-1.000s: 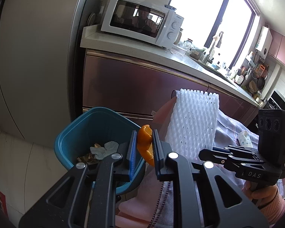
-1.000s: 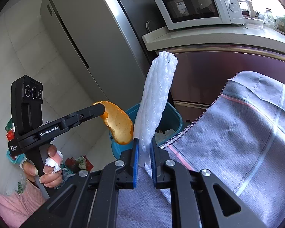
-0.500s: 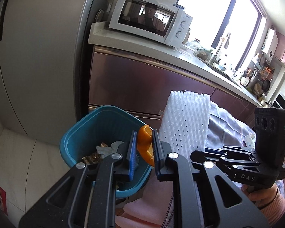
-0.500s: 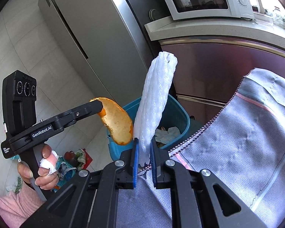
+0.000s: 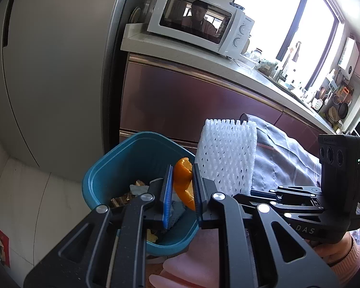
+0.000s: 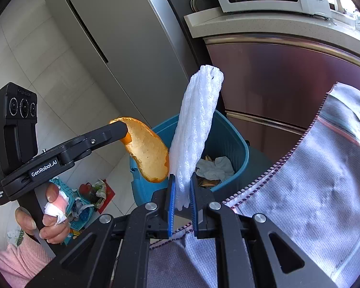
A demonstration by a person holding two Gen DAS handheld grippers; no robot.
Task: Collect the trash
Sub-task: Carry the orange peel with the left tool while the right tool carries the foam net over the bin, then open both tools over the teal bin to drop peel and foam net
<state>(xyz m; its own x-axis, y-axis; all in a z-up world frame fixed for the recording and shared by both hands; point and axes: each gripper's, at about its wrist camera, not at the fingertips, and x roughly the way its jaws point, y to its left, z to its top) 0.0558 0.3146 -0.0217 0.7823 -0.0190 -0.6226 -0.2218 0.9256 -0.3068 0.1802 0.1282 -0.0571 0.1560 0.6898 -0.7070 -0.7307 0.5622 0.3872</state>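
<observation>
My L jaws (image 5: 182,187) were nearly shut, pinching the orange peel (image 5: 183,182); my R jaws (image 6: 181,192) were clamped on the white foam net (image 6: 196,129), which stood upright. I held both just above the teal bin (image 5: 132,158) w/ tissue & scraps inside, probably to drop them in. Microwave (image 5: 199,19) on the worktop (image 5: 204,64) behind.

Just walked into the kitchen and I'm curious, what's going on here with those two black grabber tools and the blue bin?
A person is collecting trash with a handheld gripper in each hand. The left gripper is clamped on a piece of orange peel, and the right gripper is clamped on a white foam fruit net. Both pieces are held up near the teal trash bin, which already holds crumpled paper and other scraps. Neither piece has been dropped in yet.
</observation>
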